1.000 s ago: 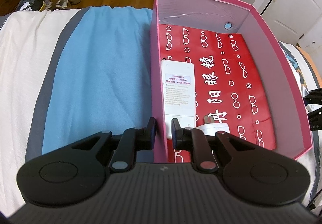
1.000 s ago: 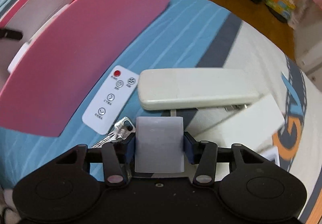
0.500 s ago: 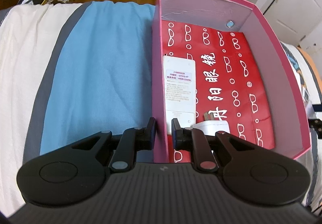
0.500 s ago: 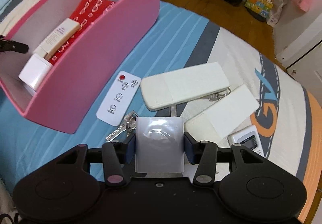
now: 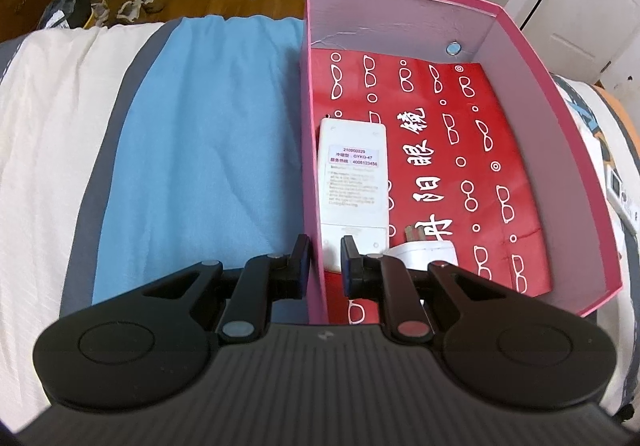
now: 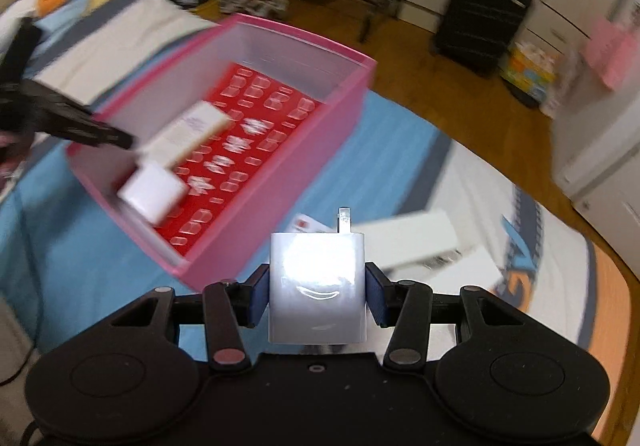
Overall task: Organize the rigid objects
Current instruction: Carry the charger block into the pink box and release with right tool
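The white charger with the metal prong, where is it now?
In the right wrist view the charger sits between the right gripper's fingers, low centre, above the bed and just right of the pink box.

Motion blurs the pink box (image 6: 280, 149); the left gripper's fingers (image 5: 354, 260) hide the white plug (image 5: 426, 252).

bed (image 5: 60, 133) | striped cover | on it: pink box (image 5: 560, 149), white remotes (image 6: 404, 236), blurred, perhaps two

the white remote (image 5: 354, 189) label reads "210900229" and "gykq-47"; the red bag (image 5: 452, 165) shows chinese characters "眼镜".
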`<state>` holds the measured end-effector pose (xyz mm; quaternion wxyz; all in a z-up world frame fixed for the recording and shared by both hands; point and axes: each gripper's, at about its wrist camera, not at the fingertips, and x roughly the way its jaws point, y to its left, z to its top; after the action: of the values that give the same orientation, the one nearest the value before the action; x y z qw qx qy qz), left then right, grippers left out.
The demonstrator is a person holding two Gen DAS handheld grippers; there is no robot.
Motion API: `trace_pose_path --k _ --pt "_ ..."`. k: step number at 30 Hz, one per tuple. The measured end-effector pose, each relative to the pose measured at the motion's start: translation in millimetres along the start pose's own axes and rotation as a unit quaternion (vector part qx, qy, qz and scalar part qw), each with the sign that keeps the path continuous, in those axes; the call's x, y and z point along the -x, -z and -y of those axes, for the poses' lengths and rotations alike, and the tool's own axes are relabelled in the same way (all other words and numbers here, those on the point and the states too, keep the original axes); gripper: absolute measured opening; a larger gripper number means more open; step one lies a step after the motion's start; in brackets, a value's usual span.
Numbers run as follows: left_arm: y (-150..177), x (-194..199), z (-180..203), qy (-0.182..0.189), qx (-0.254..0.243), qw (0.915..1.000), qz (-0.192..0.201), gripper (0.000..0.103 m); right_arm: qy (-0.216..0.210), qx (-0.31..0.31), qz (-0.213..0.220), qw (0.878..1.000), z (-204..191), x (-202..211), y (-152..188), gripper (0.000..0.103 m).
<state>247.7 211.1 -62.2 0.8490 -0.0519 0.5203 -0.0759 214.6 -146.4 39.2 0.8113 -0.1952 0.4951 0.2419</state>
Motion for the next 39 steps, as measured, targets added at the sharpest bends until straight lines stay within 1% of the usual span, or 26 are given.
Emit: trace_pose_path --k 2,8,11,13,16,18,20,23,25,29,31,34,38,39 --pt "0.5 0.3 -0.6 0.001 0.0 1.0 0.001 0.013 -0.008 0.002 0.003 1.0 -6.6 3.3 -1.9 0.054" --pt "1.1 1.2 -4.3 0.01 0.005 0.9999 0.003 0.013 -0.001 0.015 0.017 1.0 -25.1 13.6 -10.3 0.054" --pt "2.0 1.4 -3.6 0.009 0.002 0.9999 0.006 0.013 -0.004 0.025 0.027 0.999 -32.8 21.8 -18.5 0.054" --pt "2.4 1.4 -2.8 0.007 0.001 0.9999 0.007 0.013 -0.019 0.032 0.031 0.999 -38.6 23.8 -28.5 0.054" --pt "2.8 1.7 -1.7 0.005 -0.001 1.0 0.008 0.013 -0.057 0.051 0.027 0.997 -52.2 19.6 -45.9 0.054" --pt "2.9 1.9 -1.3 0.004 -0.002 1.0 0.008 0.013 -0.082 0.072 0.019 0.994 -64.8 9.8 -58.7 0.054" --pt "3.0 2.0 -1.4 0.005 -0.002 1.0 0.008 0.013 -0.091 0.092 0.005 0.992 -76.2 -4.6 -69.3 0.054" --pt "2.8 2.2 -2.1 0.006 -0.001 0.9999 0.009 0.013 -0.102 0.094 -0.038 0.99 -88.3 -37.9 -82.0 0.054" --pt "2.6 1.8 -3.1 0.008 0.0 0.9999 0.009 0.013 -0.097 0.094 -0.068 0.988 -92.7 -62.0 -86.0 0.054" --pt "2.8 1.6 -6.2 0.014 0.004 0.9998 0.01 0.013 -0.048 0.132 -0.113 0.984 -99.9 -108.4 -85.6 0.054" --pt "3.0 1.5 -7.6 0.018 0.005 0.9998 0.011 0.013 -0.046 0.131 -0.136 0.981 -96.6 -122.8 -83.3 0.054" --pt "2.2 0.7 -9.1 0.021 0.007 0.9997 0.011 0.013 -0.038 0.134 -0.141 0.98 -97.0 -125.0 -82.4 0.055" --pt "1.3 -0.5 -8.9 0.021 0.009 0.9997 0.011 0.013 -0.076 0.104 -0.151 0.98 -95.0 -124.9 -88.0 0.054" --pt "1.5 -0.7 -8.6 0.021 0.008 0.9997 0.01 0.013 -0.076 0.104 -0.153 0.98 -96.0 -125.6 -87.6 0.054"
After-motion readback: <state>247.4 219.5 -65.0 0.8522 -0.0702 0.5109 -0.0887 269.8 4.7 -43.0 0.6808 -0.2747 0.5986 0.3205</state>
